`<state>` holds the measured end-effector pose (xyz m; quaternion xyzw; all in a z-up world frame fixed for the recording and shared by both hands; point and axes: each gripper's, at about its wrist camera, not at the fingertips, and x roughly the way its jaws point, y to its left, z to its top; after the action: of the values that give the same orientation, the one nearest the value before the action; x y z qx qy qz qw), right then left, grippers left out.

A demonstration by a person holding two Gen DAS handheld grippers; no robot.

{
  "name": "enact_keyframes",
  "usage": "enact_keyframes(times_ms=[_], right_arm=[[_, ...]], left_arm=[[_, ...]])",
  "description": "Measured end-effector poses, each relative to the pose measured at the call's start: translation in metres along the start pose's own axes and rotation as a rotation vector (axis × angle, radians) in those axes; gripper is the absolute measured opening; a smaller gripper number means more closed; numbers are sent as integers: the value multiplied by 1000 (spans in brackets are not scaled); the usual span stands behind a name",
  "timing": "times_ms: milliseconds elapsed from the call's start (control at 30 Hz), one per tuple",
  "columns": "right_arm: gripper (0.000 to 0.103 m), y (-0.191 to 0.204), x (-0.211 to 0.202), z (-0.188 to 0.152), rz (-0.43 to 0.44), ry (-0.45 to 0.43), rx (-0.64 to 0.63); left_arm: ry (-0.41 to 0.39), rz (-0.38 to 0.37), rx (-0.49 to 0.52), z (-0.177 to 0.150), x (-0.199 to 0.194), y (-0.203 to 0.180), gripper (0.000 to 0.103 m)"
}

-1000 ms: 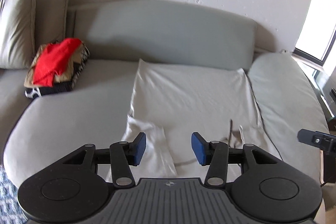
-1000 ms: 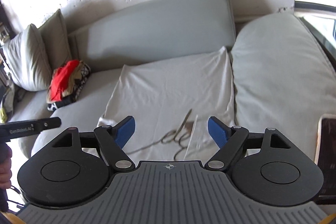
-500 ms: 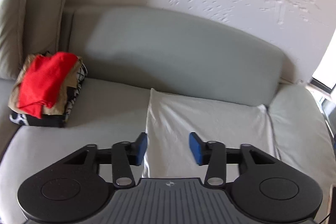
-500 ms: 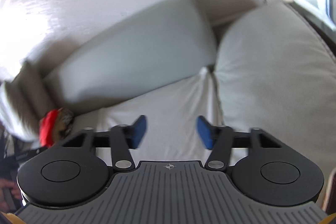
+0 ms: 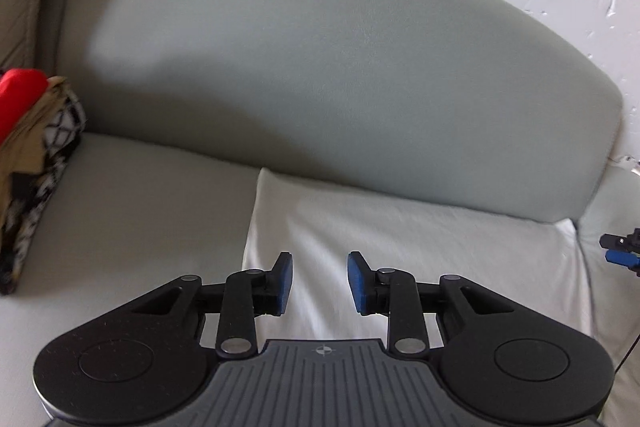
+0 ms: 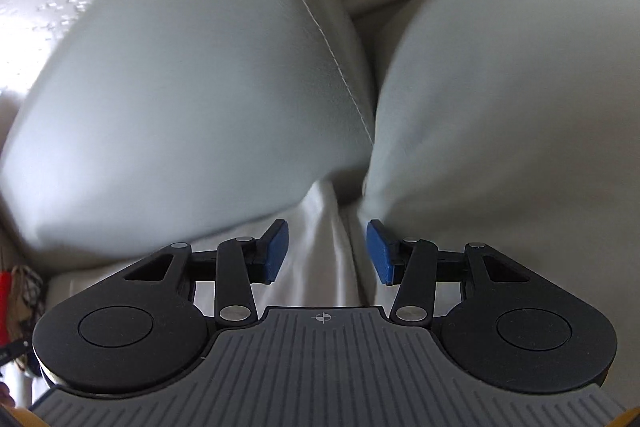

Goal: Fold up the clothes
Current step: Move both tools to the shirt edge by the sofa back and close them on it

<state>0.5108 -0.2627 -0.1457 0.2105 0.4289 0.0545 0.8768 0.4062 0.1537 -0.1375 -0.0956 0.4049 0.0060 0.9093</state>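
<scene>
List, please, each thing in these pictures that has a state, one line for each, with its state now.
left gripper: open, holds nothing, above the garment's far left part.
right gripper: open, holds nothing, at the garment's far right corner.
white garment: spread flat on the sofa seat, far edge against the back cushion.
pile of clothes: stacked at the left, red piece on top.

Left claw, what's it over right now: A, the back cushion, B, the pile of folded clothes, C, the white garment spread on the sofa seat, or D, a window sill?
C: the left claw is open, with the white garment showing between and beyond its blue pads, while the folded pile sits far off to the left.
</scene>
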Motion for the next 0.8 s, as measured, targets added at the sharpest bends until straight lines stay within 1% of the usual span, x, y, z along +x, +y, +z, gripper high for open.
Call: enact_keyframes(times_ms=[33,67,200,233,267,300,333,433,500,567,600,633,700,800], right_arm=[[40,-1,9,2,1,-1,-13],[38,-1,17,4,0,-3,-26],[38,1,30,5,37,7,-62],[34,2,32,4,50,13,-74],[26,4,33,3,49,22,-94],[1,5,35,0,39,33,-116],[2,7,33,-2,11,16,-140],[1,11,23,-11,-97,-83,-201],[0,14,22,-17,-142,-103,-216],[1,18,23,-23,-184,-118,-233],[1,20,23,-25,-198,-122,-237],[1,20,24,-25,-199,-119,-224],[1,14,24,-23,-171,-108,-168],[0,5,24,-21,-129,-94,-128]], left_arm=[[-8,3,-6,1,5,1,28],[-16,6,-12,2,11,1,28],[-38,33,-51,1,25,10,28],[-43,41,-59,-1,26,13,28],[-49,46,-72,-2,27,16,28],[-54,53,-86,-2,27,19,28],[-58,60,-101,-2,27,22,28],[-72,81,-145,-1,27,31,28],[-82,96,-173,-1,28,37,29],[-91,144,-180,3,33,41,31],[-93,155,-189,6,37,44,31],[-88,144,-196,10,45,47,31],[-76,122,-210,18,59,51,31],[-30,73,-184,28,81,52,30]])
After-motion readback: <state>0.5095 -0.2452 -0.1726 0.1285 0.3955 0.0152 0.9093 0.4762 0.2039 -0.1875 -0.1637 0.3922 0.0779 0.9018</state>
